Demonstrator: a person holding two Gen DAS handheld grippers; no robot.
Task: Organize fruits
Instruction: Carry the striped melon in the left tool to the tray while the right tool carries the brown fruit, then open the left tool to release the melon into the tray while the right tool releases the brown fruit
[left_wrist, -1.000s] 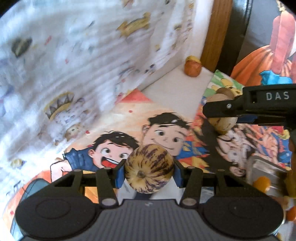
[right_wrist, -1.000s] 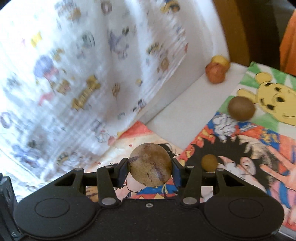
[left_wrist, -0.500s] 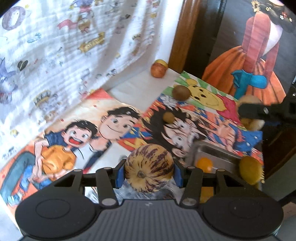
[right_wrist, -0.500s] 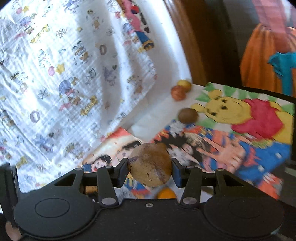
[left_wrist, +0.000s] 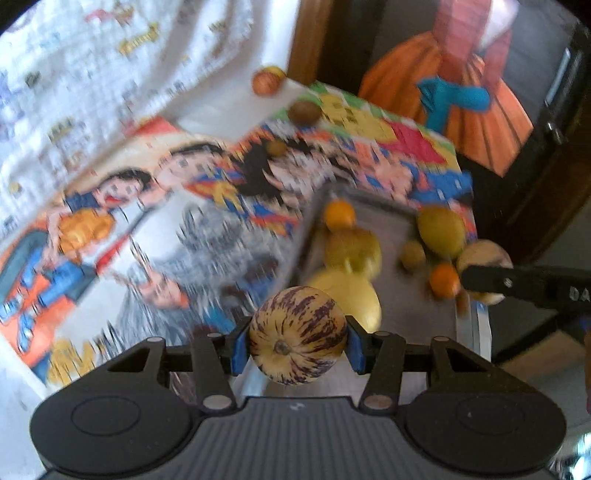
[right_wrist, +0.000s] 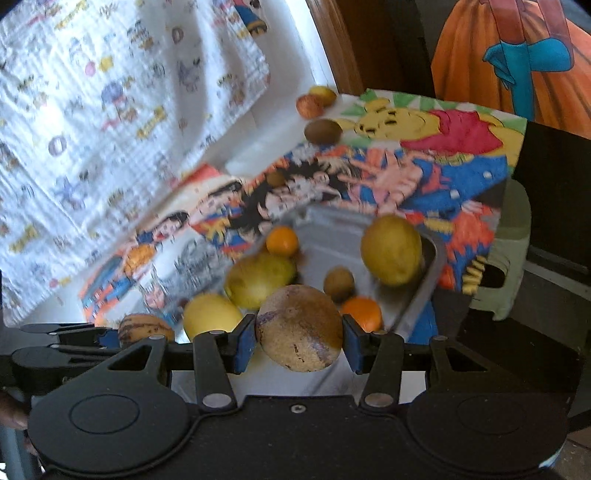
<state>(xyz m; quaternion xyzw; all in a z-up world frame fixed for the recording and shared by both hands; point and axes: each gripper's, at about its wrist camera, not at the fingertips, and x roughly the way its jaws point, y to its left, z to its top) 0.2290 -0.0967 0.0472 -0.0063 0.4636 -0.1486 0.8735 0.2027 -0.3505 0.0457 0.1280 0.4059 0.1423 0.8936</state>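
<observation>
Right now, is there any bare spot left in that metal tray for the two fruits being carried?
Yes: the tray floor is bare in the middle, between the far orange, big yellow fruit and small brown fruit. The left side, with two yellow-green fruits, is crowded.

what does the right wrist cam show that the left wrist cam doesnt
Only the right wrist view shows the pale green stool beside the table, and the brown fruit face-on in the right gripper. Only the left wrist view shows the striped fruit face-on in the left gripper. Both show the metal tray of yellow and orange fruit, the kiwi, and the cartoon tablecloth.
</observation>
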